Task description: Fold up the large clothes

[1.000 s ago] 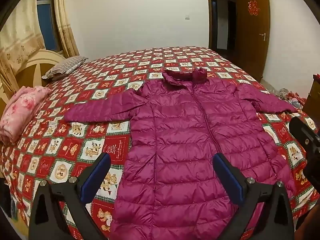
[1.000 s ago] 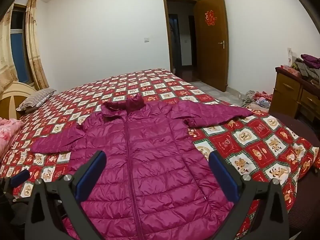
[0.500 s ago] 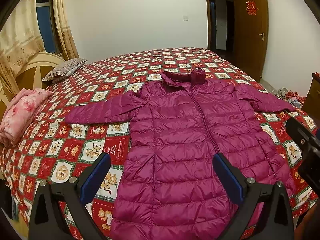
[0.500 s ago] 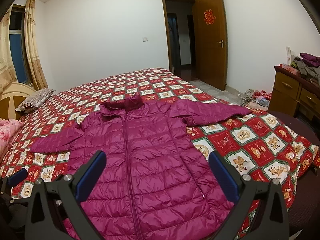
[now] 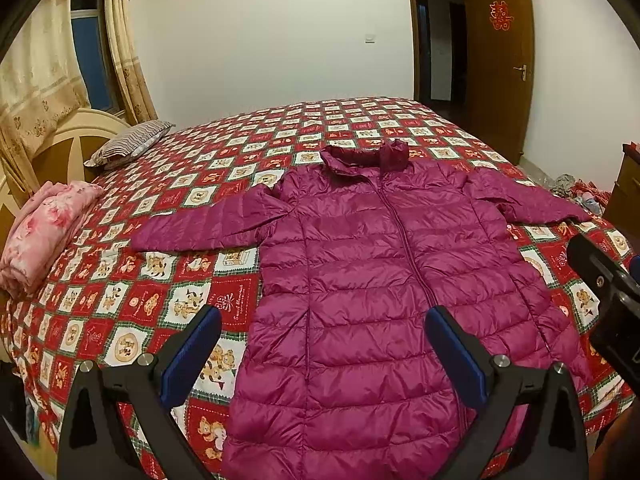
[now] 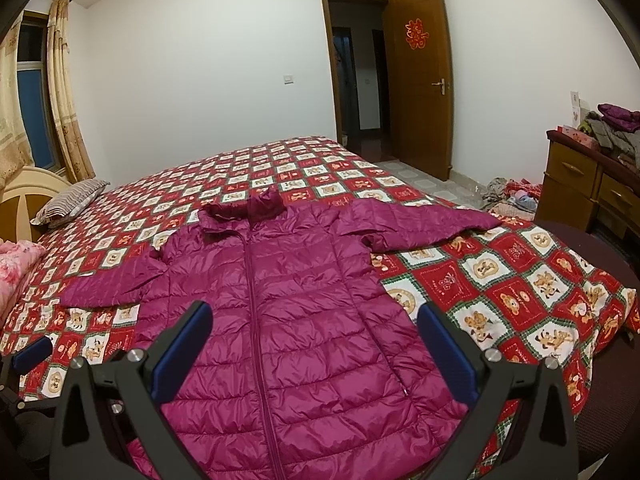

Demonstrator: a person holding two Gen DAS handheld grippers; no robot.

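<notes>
Folding is not yet beginning: the magenta coat is lying flat, zipped, sleeves spread, filling the frame's centre on the bed. You're hovering both the left tool and right tool, fingers apart, gripping nothing.

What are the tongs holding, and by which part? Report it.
Nothing. The left tongs and right tongs are both open above the jacket, gripping none of it.

We see even, warm indoor light from overhead, shadows soft. Sheen on the glossy magenta quilted puffer jacket. Dusk-blue window. Strong fisheye bending, black corner vignette, slight softness at the edges.
</notes>
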